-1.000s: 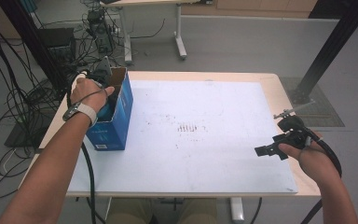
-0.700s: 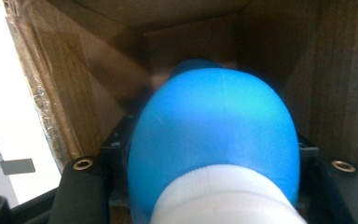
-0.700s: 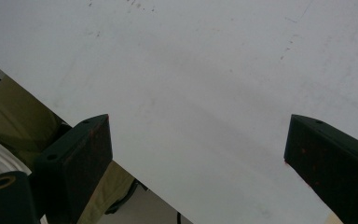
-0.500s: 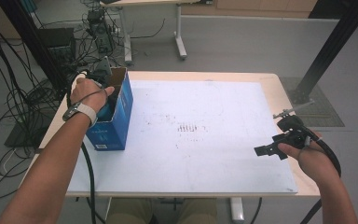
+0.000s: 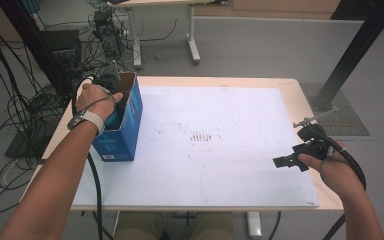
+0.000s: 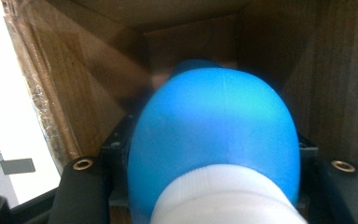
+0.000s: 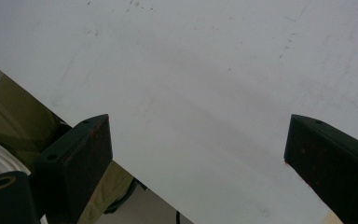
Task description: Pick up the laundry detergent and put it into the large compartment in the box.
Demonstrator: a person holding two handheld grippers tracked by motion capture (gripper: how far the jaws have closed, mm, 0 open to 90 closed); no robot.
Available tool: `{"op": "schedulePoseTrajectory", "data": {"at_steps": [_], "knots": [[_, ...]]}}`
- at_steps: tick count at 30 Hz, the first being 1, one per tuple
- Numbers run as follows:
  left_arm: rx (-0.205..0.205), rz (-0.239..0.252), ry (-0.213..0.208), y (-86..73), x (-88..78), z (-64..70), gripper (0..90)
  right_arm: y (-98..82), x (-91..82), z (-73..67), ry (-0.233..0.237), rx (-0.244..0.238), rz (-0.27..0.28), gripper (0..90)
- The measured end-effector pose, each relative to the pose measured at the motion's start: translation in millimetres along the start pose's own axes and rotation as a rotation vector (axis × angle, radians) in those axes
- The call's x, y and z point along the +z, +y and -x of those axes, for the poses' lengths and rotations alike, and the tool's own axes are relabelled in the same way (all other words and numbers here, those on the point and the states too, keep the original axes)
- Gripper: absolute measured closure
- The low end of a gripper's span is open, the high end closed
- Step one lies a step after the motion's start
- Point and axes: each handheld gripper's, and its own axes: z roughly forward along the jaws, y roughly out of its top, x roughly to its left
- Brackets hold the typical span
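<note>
One box (image 5: 122, 127) is standing on one table (image 5: 240, 85), one blue ball (image 6: 214, 126) is sitting inside it, and two grippers are showing.

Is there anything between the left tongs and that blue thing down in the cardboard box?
No. The left tongs are inside the blue box, and the blue object already sits between their jaws, nothing visible in between.
</note>
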Motion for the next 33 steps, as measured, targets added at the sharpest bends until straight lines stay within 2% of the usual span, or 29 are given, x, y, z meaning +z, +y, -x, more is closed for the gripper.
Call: {"op": "schedulePoseTrajectory", "data": {"at_steps": [27,33], "knots": [[0.008,0.014,-0.002,-2.5,0.5,0.1,37.9,-0.1,-1.3,-0.4,-0.001,0.000,0.005,7.5],[-0.004,0.025,-0.020,-4.2,-0.4,-3.6,36.5,0.1,-0.8,-0.5,-0.002,-0.001,0.002,7.5]]}}
